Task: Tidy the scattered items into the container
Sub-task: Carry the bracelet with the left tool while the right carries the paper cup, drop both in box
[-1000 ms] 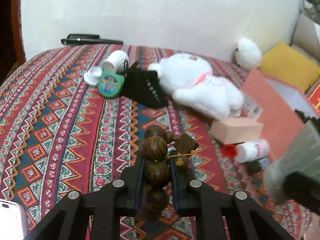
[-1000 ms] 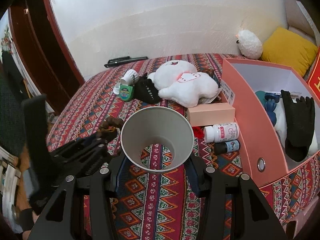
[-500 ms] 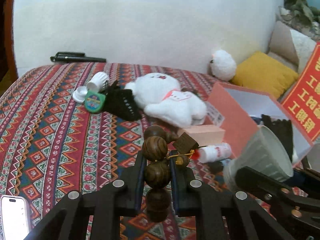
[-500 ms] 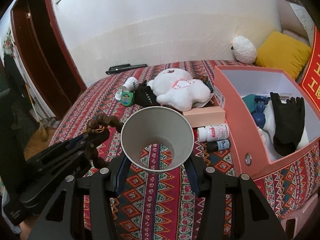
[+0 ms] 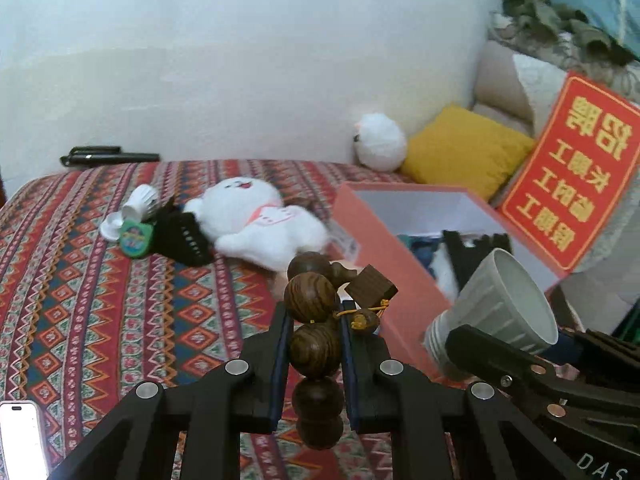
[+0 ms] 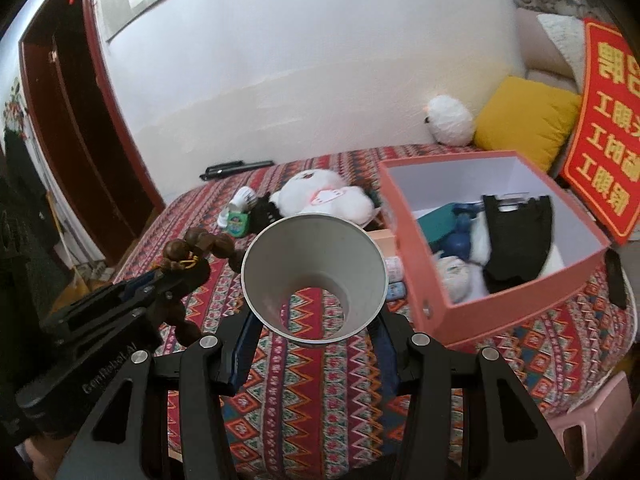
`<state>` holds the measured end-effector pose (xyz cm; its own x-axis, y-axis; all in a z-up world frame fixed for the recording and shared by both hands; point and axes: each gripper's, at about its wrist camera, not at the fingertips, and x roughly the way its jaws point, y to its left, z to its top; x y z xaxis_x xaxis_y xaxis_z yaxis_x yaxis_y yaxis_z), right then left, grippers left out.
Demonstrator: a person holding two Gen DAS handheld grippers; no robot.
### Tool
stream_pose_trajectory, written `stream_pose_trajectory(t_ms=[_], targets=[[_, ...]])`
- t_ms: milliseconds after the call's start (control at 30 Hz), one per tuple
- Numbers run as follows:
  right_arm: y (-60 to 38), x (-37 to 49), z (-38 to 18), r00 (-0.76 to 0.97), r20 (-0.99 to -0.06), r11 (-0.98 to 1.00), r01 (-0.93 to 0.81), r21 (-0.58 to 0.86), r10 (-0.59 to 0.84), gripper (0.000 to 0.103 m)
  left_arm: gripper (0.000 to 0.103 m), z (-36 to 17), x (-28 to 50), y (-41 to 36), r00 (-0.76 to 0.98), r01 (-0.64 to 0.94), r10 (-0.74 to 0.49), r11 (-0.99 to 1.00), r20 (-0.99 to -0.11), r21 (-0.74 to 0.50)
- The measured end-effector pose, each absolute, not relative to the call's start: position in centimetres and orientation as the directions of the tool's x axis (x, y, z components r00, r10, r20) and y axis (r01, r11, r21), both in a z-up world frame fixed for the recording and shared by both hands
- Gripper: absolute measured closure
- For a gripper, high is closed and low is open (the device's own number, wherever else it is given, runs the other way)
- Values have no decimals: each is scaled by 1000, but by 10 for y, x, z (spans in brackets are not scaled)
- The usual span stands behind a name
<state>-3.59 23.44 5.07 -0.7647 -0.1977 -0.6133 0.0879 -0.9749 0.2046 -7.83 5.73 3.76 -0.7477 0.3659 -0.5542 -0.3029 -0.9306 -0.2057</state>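
Above a bed draped in a red patterned cloth (image 6: 320,392), the left gripper (image 5: 314,316) is clamping a string of dark wooden beads (image 5: 312,300) between its closed fingers, the strand hanging off both ends of the jaws. Just to its right, the right gripper (image 6: 314,320) is squeezing a white paper cup (image 6: 314,280) by its lower sides, the cup lying on its side with its mouth facing back toward the camera. Both loads are hanging in the air, near the pink box (image 6: 500,308) that is sitting open on the cloth with a black glove (image 6: 516,236), a blue item and white things already inside. Still lying on the cloth beside the box are a white plush toy (image 6: 324,196), a black pouch (image 5: 180,236), a green round case (image 5: 136,236), a tipped white bottle (image 5: 140,202) and small bottles partly hidden behind the cup. A yellow cushion (image 6: 524,120) and a red sign (image 6: 608,120) are leaning at the far end.
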Motion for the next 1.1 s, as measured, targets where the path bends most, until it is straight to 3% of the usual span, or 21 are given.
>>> stream_pose_trajectory(t_ms=[633, 1100], targets=[[374, 11, 73, -841, -540, -963, -119, 242, -32, 50, 86, 85, -90, 172, -707, -483, 474, -866, -524, -132], [469, -98, 58, -834, -551, -957, -171, 233, 15, 50, 86, 75, -185, 284, -629, -558, 515, -821, -582, -123]])
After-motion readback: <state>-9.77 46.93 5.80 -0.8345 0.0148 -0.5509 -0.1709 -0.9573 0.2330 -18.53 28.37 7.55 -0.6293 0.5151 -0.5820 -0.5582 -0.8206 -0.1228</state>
